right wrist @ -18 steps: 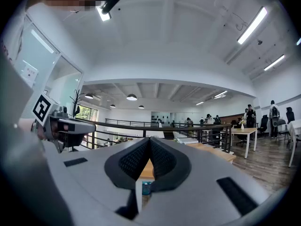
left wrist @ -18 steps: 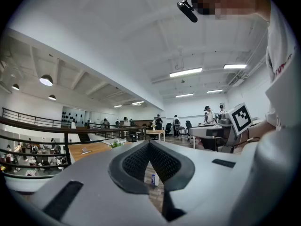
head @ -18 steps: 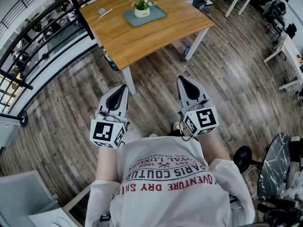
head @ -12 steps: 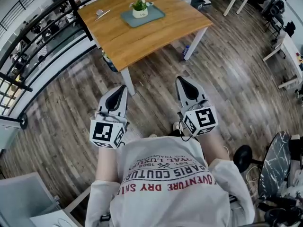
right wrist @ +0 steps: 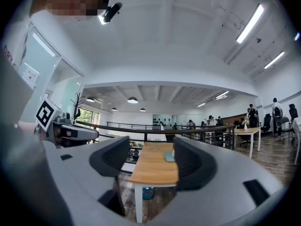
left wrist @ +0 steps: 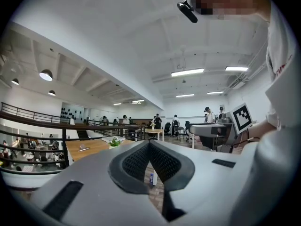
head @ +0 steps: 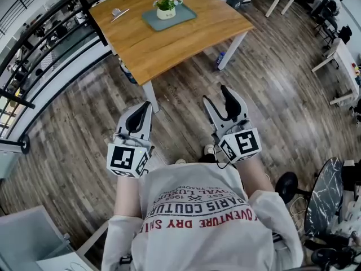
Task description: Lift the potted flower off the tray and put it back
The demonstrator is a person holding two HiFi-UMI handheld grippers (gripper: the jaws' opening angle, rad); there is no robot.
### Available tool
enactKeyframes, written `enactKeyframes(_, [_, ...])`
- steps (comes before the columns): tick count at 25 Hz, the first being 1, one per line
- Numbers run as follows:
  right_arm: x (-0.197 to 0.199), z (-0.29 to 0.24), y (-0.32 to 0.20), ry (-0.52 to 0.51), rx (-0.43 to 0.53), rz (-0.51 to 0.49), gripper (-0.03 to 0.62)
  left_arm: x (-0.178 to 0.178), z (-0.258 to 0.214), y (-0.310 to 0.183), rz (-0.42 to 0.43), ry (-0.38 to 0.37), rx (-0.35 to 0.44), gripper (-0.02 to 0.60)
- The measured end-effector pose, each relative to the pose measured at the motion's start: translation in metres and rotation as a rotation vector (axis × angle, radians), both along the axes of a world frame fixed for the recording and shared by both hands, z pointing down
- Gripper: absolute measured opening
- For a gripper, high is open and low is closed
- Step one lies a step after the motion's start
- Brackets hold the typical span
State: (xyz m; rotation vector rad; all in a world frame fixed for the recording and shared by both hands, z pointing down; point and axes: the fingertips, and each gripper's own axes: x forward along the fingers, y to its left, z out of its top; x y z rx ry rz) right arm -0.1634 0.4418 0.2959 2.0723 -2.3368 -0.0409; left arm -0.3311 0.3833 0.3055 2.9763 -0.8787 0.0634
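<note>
While the potted flower stands on the teal tray on the far part of the wooden desk, a person holds 2 grippers level, well apart from it: the left gripper has its jaws together and empty, and the right gripper has its jaws partly apart with nothing between them.

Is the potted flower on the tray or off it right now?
On it: the potted flower stands upright on the tray, on the wooden table.
</note>
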Motion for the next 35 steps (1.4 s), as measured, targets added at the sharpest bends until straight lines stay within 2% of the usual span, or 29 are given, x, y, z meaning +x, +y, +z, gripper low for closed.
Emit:
enactKeyframes(1, [0.002, 0.000, -0.005, 0.009, -0.001, 0.002, 0.340, 0.000, 0.000, -0.003, 0.000, 0.002, -0.004, 0.012])
enactKeyframes(2, [0.005, -0.001, -0.009, 0.015, -0.002, 0.014, 0.353, 0.001, 0.001, -0.006, -0.001, 0.004, -0.007, 0.012])
enactKeyframes(8, [0.027, -0.003, -0.029, 0.024, -0.012, 0.037, 0.354, 0.008, 0.005, -0.028, -0.028, 0.006, -0.032, 0.012])
enactKeyframes(14, [0.062, 0.012, -0.067, -0.014, -0.026, 0.009, 0.361, 0.036, 0.016, -0.057, -0.068, -0.011, -0.039, 0.012])
enactKeyframes(17, [0.088, 0.018, -0.090, -0.045, -0.034, -0.021, 0.400, 0.061, 0.019, -0.072, -0.096, -0.023, -0.043, 0.012])
enactKeyframes(21, [0.123, 0.018, -0.135, -0.045, -0.039, -0.109, 0.414, 0.095, 0.016, -0.102, -0.175, -0.039, -0.039, 0.012])
enactKeyframes(26, [0.181, 0.023, -0.198, -0.059, -0.069, -0.208, 0.420, 0.154, 0.015, -0.145, -0.266, -0.050, -0.057, 0.012])
enactKeyframes(35, [0.282, 0.027, -0.282, -0.083, -0.113, -0.321, 0.419, 0.261, 0.008, -0.212, -0.351, -0.061, -0.045, 0.012])
